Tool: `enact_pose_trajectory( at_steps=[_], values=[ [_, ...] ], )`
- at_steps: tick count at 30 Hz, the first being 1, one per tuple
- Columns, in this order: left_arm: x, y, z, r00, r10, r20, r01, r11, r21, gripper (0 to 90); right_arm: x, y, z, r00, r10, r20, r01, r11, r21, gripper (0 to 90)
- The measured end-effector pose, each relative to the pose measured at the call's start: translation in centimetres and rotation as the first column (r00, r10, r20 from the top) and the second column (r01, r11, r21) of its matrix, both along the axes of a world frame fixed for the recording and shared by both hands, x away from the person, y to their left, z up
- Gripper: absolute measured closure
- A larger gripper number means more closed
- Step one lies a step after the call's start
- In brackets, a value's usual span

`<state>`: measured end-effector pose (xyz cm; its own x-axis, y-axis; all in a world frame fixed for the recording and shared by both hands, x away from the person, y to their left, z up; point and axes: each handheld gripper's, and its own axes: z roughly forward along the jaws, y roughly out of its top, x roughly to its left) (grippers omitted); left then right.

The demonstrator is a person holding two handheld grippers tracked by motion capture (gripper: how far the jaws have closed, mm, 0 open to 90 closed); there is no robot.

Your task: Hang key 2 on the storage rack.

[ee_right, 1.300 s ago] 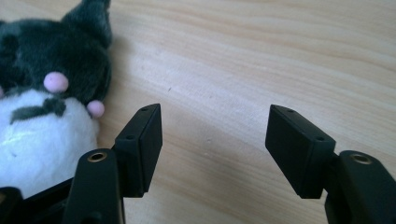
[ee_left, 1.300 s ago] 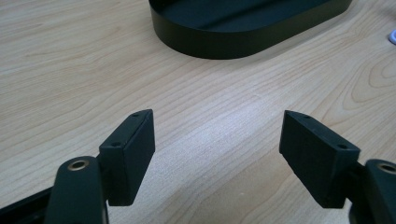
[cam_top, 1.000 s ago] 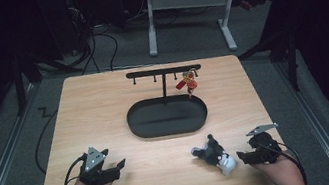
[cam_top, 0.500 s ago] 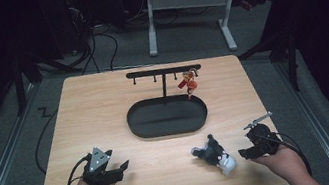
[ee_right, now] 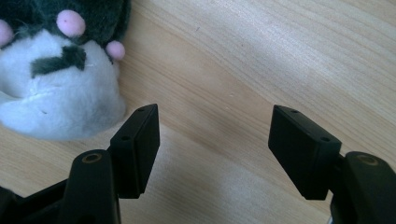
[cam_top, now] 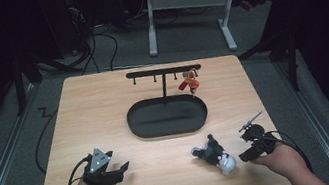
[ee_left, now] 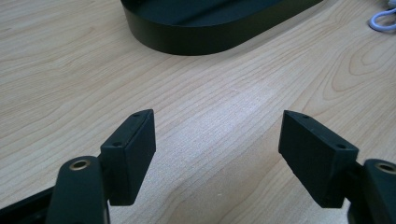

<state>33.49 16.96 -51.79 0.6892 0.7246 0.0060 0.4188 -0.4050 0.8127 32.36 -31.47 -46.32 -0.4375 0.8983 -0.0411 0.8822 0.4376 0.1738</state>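
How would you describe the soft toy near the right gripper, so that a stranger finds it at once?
Start at the black oval tray in the middle of the wooden table. Nearer the person, just left of the right gripper, lies a small plush toy. It alone is furry: dark grey and white, with pink spots.

Small dark-grey-and-white plush toy (cam_top: pixel 215 155) with pink spots lay on its side on light wooden table (cam_top: pixel 105 112), near front edge, right of centre, ungripped.

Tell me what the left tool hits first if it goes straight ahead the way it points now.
Bare table first, then probably the black oval tray; the left tool stands open with nothing between it and the tray's wall.
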Motion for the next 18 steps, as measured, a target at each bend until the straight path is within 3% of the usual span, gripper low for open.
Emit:
enact_pose_trajectory(
  at_steps=[6, 11, 18],
  values=[
    [0.1, -0.1, -0.2, 0.9999, -0.007, -0.009, 0.007, 1.0, 0.007, 27.8, 0.0, 0.3, 0.8, 0.9998, -0.005, -0.018, 0.005, 1.0, 0.001, 34.4],
    [0.1, -0.2, -0.2, 0.9999, -0.011, -0.013, 0.011, 0.9999, 0.006, 27.8, -0.3, 0.8, 2.2, 1.0, -0.009, -0.001, 0.009, 0.9998, 0.019, 33.7],
    [0.1, -0.3, -0.2, 0.9996, -0.021, -0.018, 0.022, 0.9997, 0.007, 27.8, -0.6, 2.3, 3.9, 0.9995, 0.03, 0.006, -0.03, 0.9993, 0.022, 31.8]
  ],
)
